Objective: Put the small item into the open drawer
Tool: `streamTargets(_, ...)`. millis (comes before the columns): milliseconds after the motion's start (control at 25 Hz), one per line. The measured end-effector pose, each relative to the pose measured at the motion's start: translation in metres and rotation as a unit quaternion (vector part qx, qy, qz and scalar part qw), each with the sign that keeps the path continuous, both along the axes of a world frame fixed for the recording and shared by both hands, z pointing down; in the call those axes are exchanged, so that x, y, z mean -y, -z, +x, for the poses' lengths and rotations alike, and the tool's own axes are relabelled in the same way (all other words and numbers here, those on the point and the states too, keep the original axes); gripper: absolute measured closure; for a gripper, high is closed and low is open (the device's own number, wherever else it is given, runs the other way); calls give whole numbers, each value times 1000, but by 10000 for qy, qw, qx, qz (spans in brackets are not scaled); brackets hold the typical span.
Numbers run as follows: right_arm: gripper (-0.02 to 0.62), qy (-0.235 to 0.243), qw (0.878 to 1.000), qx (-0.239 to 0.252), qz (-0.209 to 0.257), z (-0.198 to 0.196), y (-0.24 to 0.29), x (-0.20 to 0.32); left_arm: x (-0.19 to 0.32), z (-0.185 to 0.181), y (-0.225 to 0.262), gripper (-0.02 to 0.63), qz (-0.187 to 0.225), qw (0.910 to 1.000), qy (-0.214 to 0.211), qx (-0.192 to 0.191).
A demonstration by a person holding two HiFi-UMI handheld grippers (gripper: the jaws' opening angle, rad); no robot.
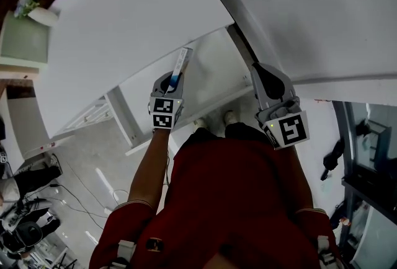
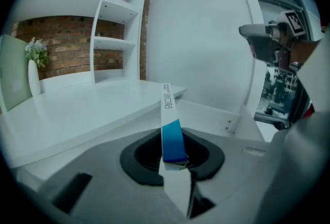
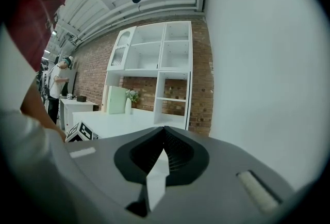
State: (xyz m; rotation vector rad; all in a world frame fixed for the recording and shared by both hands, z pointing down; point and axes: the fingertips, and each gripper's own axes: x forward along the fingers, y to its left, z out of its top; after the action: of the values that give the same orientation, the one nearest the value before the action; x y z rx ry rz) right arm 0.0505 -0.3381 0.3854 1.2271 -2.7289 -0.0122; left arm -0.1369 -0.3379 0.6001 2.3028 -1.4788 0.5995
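Above the open drawer (image 1: 214, 72), the left gripper (image 1: 172, 83) holds the small item, a slim white-and-blue box (image 1: 180, 67). Its fingers (image 2: 178, 189) are clamped on the box's lower blue end. The rest of the box (image 2: 168, 114) sticks out forward and upward, and its far tip points toward the front edge of the white tabletop (image 1: 124, 26). The box is not yet inside the drawer and touches nothing but the fingers.

The right gripper (image 1: 265, 75) hangs beside the drawer's right side. Its fingers (image 3: 154, 176) are together with nothing between them.

The step in hand looks like the lowering and release. Because the grip is at one end only, the long free end could swing or catch. It would be wise to draw the tip clear of the tabletop edge first. The wrist could then tip so the box lies more nearly flat and lengthwise over the drawer floor (image 2: 206, 114). From there it can go straight down between the drawer walls. Release is best left until the box is low, perhaps resting on the floor, so that it does not bounce out. The right gripper should keep to the side.
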Motion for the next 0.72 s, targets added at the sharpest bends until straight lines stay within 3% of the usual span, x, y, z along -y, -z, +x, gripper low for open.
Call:
streamTargets(320,583,-36,9999,-149,-79,13,-8,20,10,3,-43,534,-434,9988,-93,193)
streamTargets(720,583,-225,9991,-283,-234,31,-18,30,37,-3,-74,534,-690,9969,248,299)
